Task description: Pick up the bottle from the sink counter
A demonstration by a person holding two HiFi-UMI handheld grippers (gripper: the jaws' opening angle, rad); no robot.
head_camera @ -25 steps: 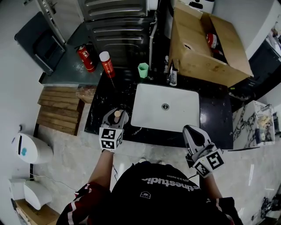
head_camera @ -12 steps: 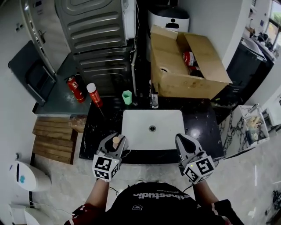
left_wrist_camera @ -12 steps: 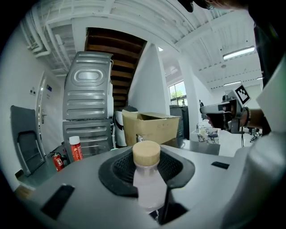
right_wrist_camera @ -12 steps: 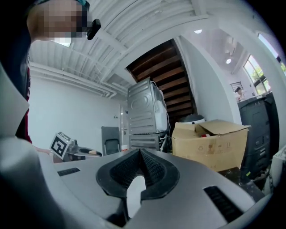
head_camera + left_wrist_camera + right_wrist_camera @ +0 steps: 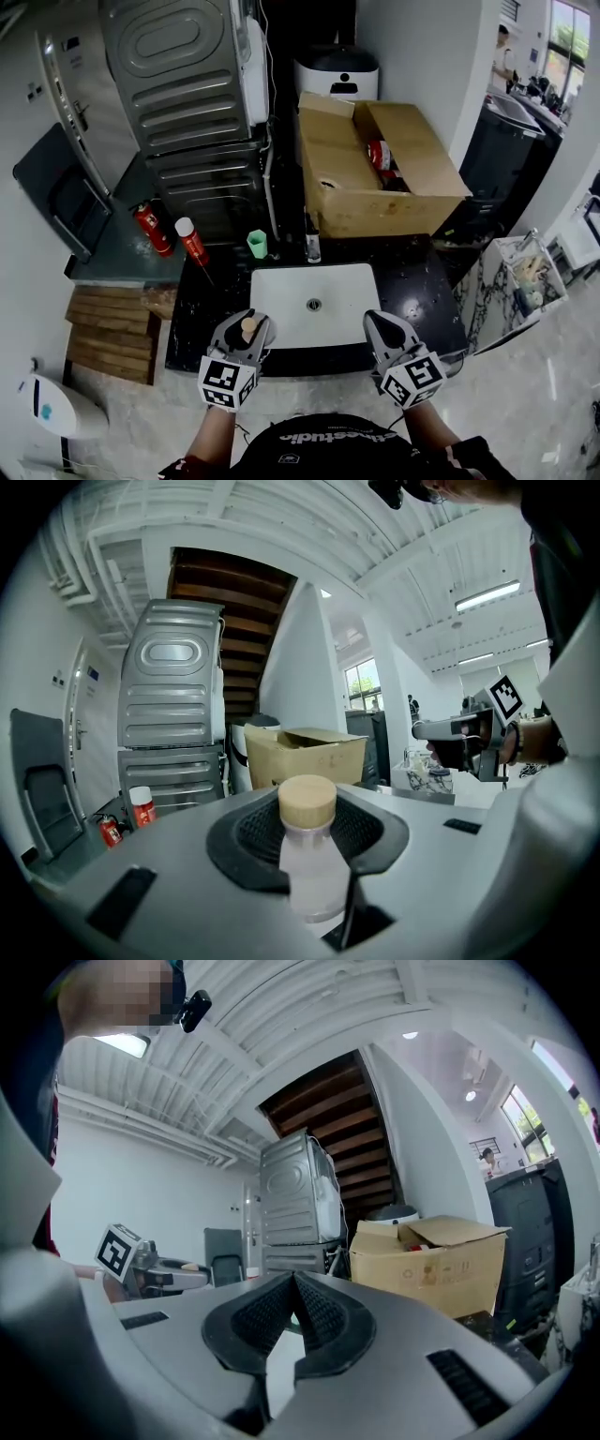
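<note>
Left hand-held gripper: gripping 1 tan-capped bottle upright between its jaws. Right hand-held gripper: holding nothing, its jaws pressing together.

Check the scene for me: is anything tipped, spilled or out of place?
Nothing looks spilled or damaged. The bottle stands upright, gripped in the left claw. The only odd item is the large cardboard box crowding the space right behind the sink, with its flaps open.

left gripper: fingers clamped on bottle | right gripper: fingers together, empty | both pointing forward
</note>
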